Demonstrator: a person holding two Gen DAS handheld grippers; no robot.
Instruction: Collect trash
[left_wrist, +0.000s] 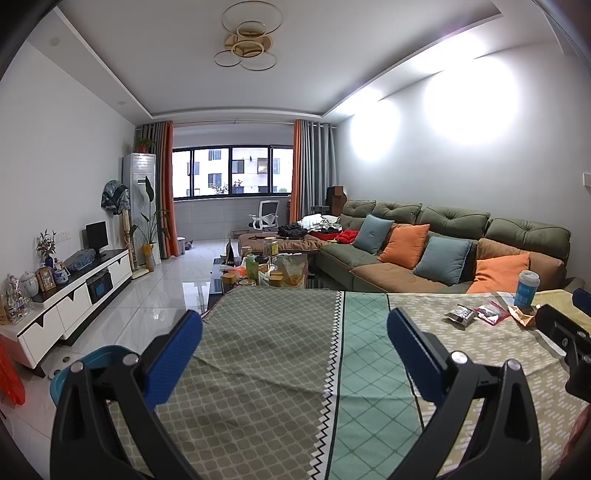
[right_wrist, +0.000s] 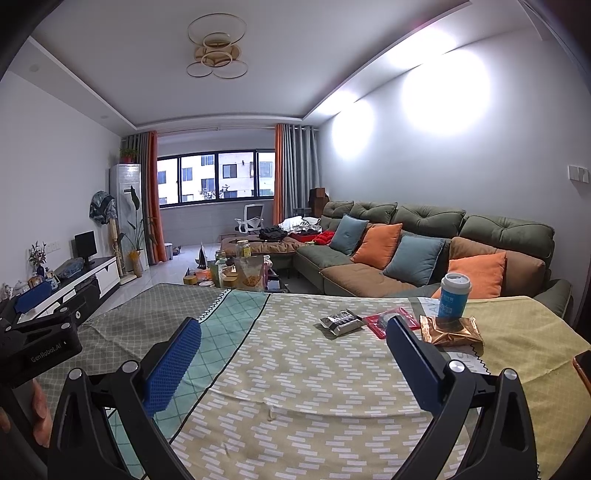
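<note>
Patterned tablecloth (right_wrist: 295, 369) spread over the whole table, green diamonds toward 9 o'clock, beige dashes in the middle, yellow toward 3 o'clock. Beyond it, at 1 to 2 o'clock in both views, a green sofa (right_wrist: 424, 218) with orange and blue cushions.

Left gripper (left_wrist: 294, 328) held low over the cloth, blue fingers spread wide, nothing between them; a blue bin (left_wrist: 74, 365) just under its 9 o'clock side, beside the table edge. Right gripper (right_wrist: 293, 338) likewise spread wide and empty above the beige stripe.

Trash gathered at 2 o'clock in the right wrist view: blue cup (right_wrist: 453, 297) with a grey lid standing upright on a copper wrapper (right_wrist: 452, 332); red packet (right_wrist: 384, 319) just beside that at 9 o'clock, partly hidden by the right finger; silver-and-black packet (right_wrist: 341, 322) next, its corner touching or overlapping the red one. Same pile at 3 o'clock in the left wrist view, well apart from the left gripper.
</note>
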